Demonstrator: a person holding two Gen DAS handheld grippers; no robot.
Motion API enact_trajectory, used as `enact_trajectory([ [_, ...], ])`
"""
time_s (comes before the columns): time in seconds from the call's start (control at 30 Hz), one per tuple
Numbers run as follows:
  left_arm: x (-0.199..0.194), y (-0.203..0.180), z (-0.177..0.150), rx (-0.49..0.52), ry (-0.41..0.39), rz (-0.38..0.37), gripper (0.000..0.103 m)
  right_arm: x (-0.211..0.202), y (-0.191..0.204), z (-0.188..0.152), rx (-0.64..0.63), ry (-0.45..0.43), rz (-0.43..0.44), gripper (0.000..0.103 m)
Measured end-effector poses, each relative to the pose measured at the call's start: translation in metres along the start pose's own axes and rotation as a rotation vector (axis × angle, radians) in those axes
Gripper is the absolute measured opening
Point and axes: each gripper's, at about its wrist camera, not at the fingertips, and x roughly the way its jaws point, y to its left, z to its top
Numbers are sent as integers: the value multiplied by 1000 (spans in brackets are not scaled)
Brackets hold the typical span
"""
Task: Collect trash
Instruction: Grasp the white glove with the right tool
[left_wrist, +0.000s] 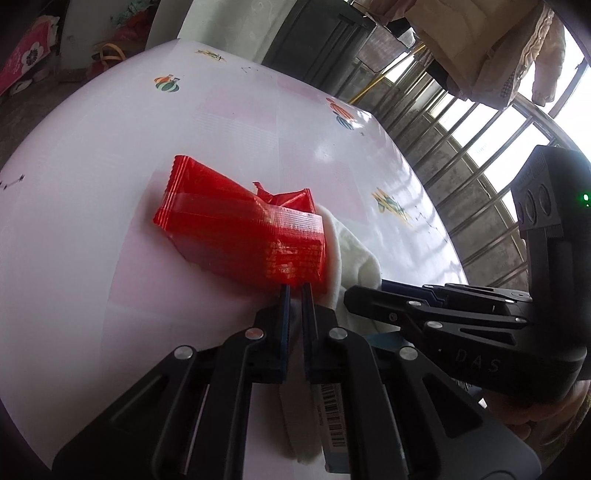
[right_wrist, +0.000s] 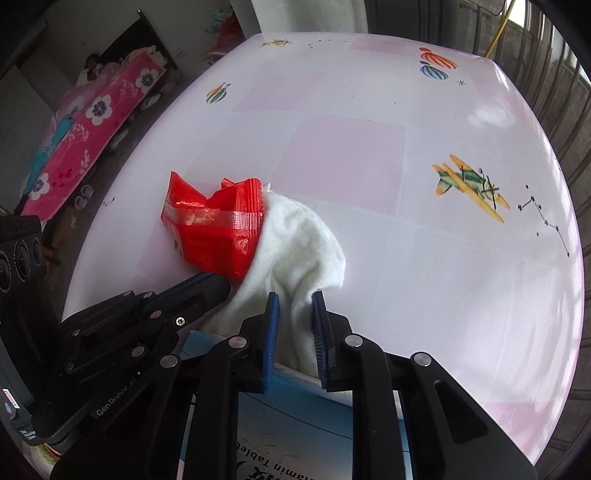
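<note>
A crumpled red wrapper (left_wrist: 236, 229) lies on the white and pink table (left_wrist: 92, 184), overlapping a white cloth (left_wrist: 356, 258) on its right. My left gripper (left_wrist: 295, 290) is shut, its tips pinching the wrapper's near edge. In the right wrist view the red wrapper (right_wrist: 218, 221) rests against the white cloth (right_wrist: 295, 243). My right gripper (right_wrist: 296, 297) holds a fold of that cloth, which fills the gap between its blue pads. The left gripper (right_wrist: 218, 282) comes in from the left, and the right gripper (left_wrist: 364, 295) shows at the right of the left wrist view.
A blue box (right_wrist: 295, 406) with a barcode (left_wrist: 330, 406) lies under both grippers at the table's near edge. The table (right_wrist: 406, 258) has printed planes and balloons. A pink floral blanket (right_wrist: 92, 129) lies beyond the left edge, and window bars (left_wrist: 480, 147) stand on the right.
</note>
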Motion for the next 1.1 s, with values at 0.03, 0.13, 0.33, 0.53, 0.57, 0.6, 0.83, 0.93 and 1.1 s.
enact_trajectory([
  [0.03, -2, 0, -4, -1, 1, 0, 4, -1, 1, -4, -4, 2, 5, 18],
  [0.13, -12, 2, -16, -7, 3, 1, 4, -6, 8, -18, -17, 13, 21, 18],
  [0.33, -26, -10, -40, 33, 4, 32, 4, -13, 15, -40, -25, 24, 40, 18],
  [0.53, -37, -13, -47, 22, -23, 65, 25, -19, 8, -46, 28, 8, 53, 18],
  [0.57, -41, -14, -48, 15, -40, 75, 44, -23, 5, -47, 50, -7, 62, 18],
  [0.6, -46, -14, -49, 7, -67, 77, 56, -26, 3, -46, 60, -17, 65, 18],
  [0.83, -61, -21, -53, 20, -105, 80, 75, -53, -11, -50, 116, -93, 80, 21],
  [0.93, -65, -26, -56, 27, -117, 77, 80, -68, -15, -54, 129, -136, 70, 32],
  [1.1, -75, -32, -54, 43, -156, 76, 83, -94, -18, -58, 126, -204, 38, 44],
])
